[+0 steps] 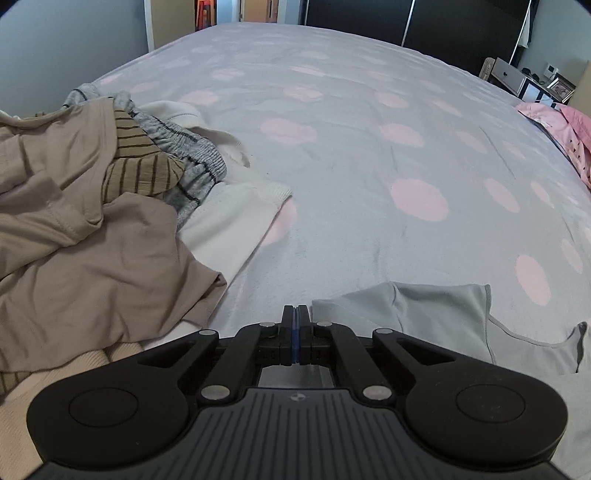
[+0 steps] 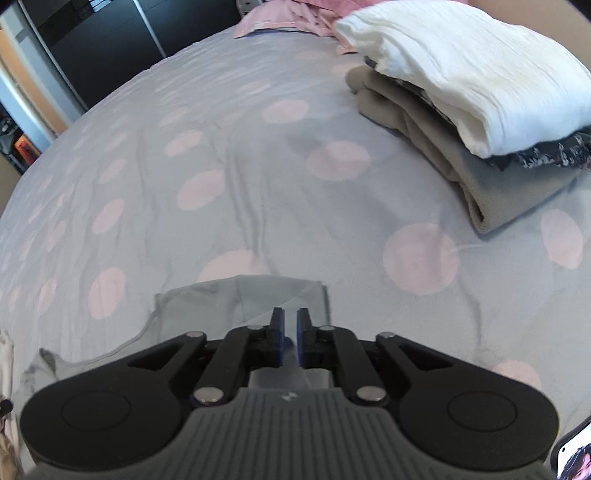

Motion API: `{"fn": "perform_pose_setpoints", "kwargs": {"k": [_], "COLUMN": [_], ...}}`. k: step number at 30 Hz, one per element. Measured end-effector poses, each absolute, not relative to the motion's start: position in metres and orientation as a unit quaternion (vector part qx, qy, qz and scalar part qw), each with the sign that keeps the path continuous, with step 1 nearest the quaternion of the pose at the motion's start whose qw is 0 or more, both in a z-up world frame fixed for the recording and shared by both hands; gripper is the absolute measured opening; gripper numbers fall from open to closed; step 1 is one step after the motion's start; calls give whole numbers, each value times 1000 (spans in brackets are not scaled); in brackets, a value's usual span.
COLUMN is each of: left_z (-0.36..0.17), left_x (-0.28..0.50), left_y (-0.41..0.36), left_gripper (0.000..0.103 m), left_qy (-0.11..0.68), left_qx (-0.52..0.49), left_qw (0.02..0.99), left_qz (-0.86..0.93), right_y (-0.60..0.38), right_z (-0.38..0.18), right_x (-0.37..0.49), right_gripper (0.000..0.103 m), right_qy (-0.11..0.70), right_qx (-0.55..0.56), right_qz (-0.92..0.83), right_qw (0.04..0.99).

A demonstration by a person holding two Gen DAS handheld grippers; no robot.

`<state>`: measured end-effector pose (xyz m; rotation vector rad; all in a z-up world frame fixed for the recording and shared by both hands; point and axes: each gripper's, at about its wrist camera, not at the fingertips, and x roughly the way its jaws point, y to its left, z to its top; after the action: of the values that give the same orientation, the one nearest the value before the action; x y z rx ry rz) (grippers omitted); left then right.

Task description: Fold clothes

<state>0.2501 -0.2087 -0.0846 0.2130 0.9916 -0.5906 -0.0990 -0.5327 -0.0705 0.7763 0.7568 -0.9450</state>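
Note:
A light grey garment (image 1: pixel 424 321) lies flat on the bed near the front edge; in the right wrist view the same grey garment (image 2: pixel 221 299) shows a curved neckline seam at its left. My left gripper (image 1: pixel 297 308) is shut, pads pressed together with nothing seen between them, just left of the garment's corner. My right gripper (image 2: pixel 290 314) hovers over the garment's far edge, jaws a narrow gap apart and not pressing on the cloth. A heap of unfolded clothes (image 1: pixel 92 240), beige, striped, grey and white, lies at the left.
The bed carries a grey spread with pink dots (image 1: pixel 351 147). A folded stack (image 2: pixel 461 110), white on top of patterned and taupe pieces, sits at the right. Pink clothes (image 1: pixel 561 125) lie at the far right edge. A phone (image 2: pixel 576 458) rests at the near right corner. A dark wardrobe (image 1: pixel 406 22) stands behind.

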Motion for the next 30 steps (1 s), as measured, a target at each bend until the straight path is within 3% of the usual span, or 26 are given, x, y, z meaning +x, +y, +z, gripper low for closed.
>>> {"fn": "perform_pose_setpoints", "kwargs": {"k": [1,2,7,10,16,20,25,30], "left_z": [-82,-80,-73,-67,-59,-65,-92,-102], "left_x": [249,246,230,218,186,156,127,111], "left_y": [-208,-206,-197,-185,-164,-156,-157,-167], "left_gripper": [0,0,0,13,16,28,28,28], "left_qy": [468,465,455,451,422,402,381,310], "left_qx": [100,106,144,149,207,260,343,399], "left_qw": [829,827,814,804,788,761,732,747], "left_qz": [-289,-298,-332,-357,-398,-438,-449,-432], "right_y": [-534,-534,-537,-537,-529,-522,-512,-507], "right_z": [-70,-70,-66,-66,-68,-69,-74,-84], "right_x": [-99,-100,-111,-120,-137,-146,-150,-148], "right_gripper": [30,35,34,34,34,34,34,32], "right_qy": [347,348,342,342,356,362,372,392], "right_qx": [354,352,364,375,380,381,372,355], "right_qz": [-434,-435,-423,-420,-412,-397,-372,-363], "right_qw": [752,752,756,753,748,752,765,767]}}
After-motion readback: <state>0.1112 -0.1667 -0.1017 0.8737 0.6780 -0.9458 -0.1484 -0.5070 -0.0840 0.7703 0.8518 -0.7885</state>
